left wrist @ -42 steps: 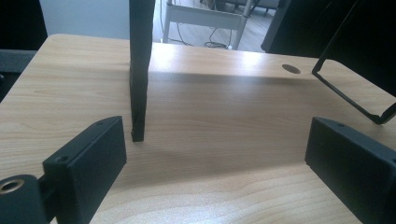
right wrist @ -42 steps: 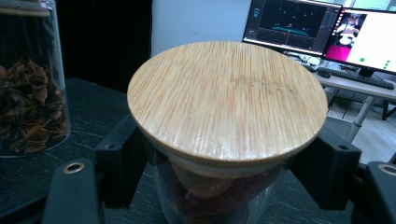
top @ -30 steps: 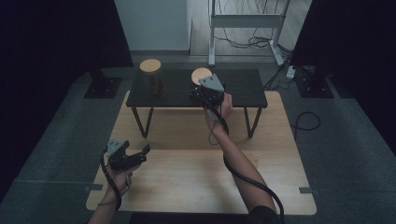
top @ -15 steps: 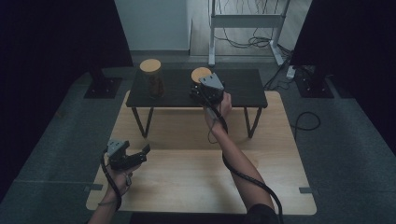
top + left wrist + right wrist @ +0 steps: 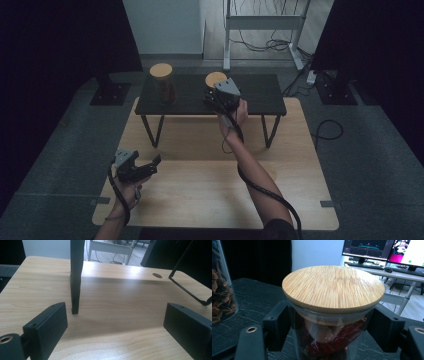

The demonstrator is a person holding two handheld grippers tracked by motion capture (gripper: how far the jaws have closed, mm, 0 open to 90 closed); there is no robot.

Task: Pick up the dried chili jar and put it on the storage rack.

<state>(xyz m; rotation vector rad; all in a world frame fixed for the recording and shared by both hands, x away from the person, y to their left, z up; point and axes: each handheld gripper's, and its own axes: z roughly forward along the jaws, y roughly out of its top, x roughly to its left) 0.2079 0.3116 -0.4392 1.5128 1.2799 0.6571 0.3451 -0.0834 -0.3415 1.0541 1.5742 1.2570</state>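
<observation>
The jar (image 5: pixel 329 315) stood upright on the black shelf (image 5: pixel 260 92), its long axis vertical and its round bamboo lid (image 5: pixel 333 287) facing up. Through the glass, red chillies (image 5: pixel 337 340) showed inside. It sat toward the middle of the shelf, which stood across the far half of the wooden table (image 5: pixel 200 195).

The right gripper (image 5: pixel 218 100) had its jaws on either side of the jar's glass just under the lid, close against it; whether they pressed firmly I could not tell. The left gripper (image 5: pixel 150 167) hung low over the near left part of the table, its jaws spread wide with nothing between them.

Compared with a second before, almost nothing had changed: the right gripper stayed at the jar and the left one kept its place.

A second jar (image 5: pixel 162 82) with a like lid stood to the left on the shelf, well apart. In the left gripper view, one shelf leg (image 5: pixel 75 277) rose just ahead of the jaws.
</observation>
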